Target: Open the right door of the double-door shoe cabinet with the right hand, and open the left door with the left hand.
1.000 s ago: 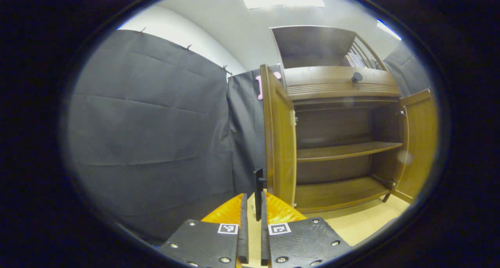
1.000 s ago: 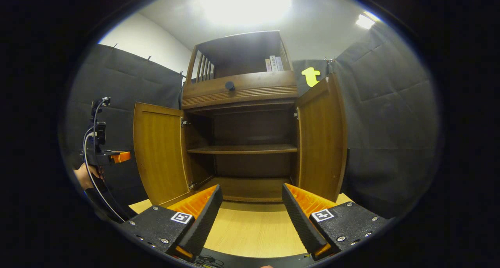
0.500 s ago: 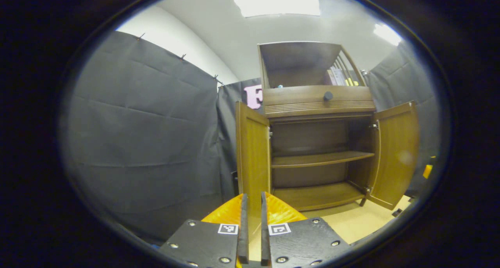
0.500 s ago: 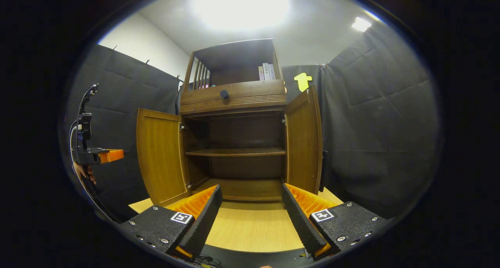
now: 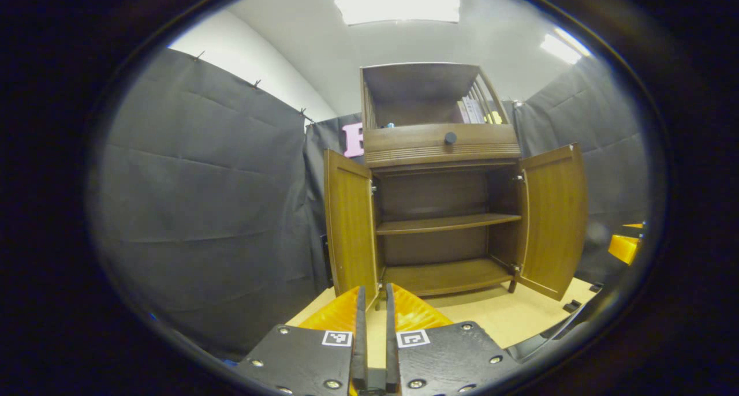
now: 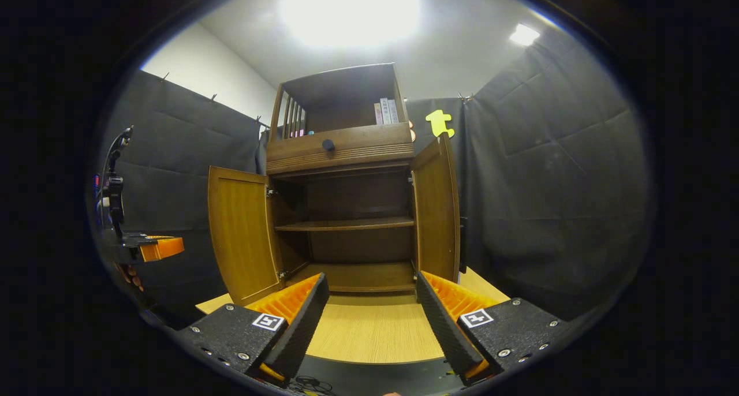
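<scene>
The brown wooden shoe cabinet (image 5: 441, 145) stands ahead with both doors swung wide. In the left gripper view the left door (image 5: 349, 228) is edge-on just beyond my left gripper (image 5: 372, 327), whose fingers are drawn together to a narrow slit with nothing between them. The right door (image 5: 554, 217) hangs open on the far side. In the right gripper view the left door (image 6: 242, 234) and right door (image 6: 439, 211) flank bare shelves (image 6: 346, 224). My right gripper (image 6: 372, 309) stands open, well back from the cabinet, holding nothing.
A drawer with a dark knob (image 6: 328, 145) sits above the doors, with books (image 6: 385, 111) on the top shelf. The cabinet rests on a light wooden platform (image 6: 369, 332). The left gripper (image 6: 156, 247) and a hand (image 6: 130, 275) appear at far left.
The left gripper let go of the left door's dark handle and drew back from the cabinet. The right gripper also backed away, still open. Both doors stayed open.
</scene>
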